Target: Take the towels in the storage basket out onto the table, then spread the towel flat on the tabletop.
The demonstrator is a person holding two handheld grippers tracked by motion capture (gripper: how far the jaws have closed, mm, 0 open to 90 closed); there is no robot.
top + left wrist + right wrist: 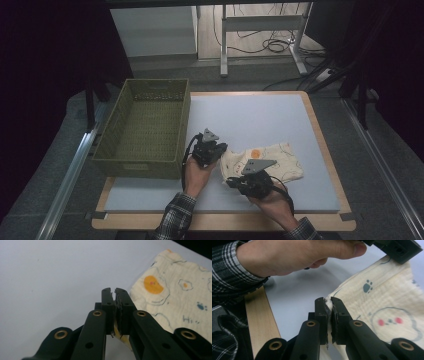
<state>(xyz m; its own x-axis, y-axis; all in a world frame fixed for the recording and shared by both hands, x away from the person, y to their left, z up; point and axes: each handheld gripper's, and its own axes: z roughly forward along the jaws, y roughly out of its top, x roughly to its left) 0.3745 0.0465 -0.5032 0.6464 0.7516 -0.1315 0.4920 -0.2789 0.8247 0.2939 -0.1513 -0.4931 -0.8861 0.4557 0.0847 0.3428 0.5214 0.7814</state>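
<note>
Near the front edge of the tabletop (310, 200), right of centre, lies a cream cloth (280, 160) printed with small cartoon figures, partly folded on the pale grey mat. Both tools are on its left side. Left gripper (220, 148): jaws closed together on the cloth's left edge; the left gripper view shows a thin strip of fabric pinched between the jaws. Right gripper (231, 181): jaws likewise clamped on the cloth, at the corner closest to the front edge; in the right gripper view the fabric rises from the mat into the jaws.

Green basket (145, 165) stands at the left edge of the tabletop, well apart from the cloth, nothing visible inside.

Handling judgement: cloth looks light, soft and limp, with a crinkled weave. It should drape and sag between two holds, not keep any shape. Not fragile, not slippery; thin edge could slip out of a shallow pinch. Best holds are corners or hemmed edges, spaced apart so the fabric hangs flat when lifted.
</note>
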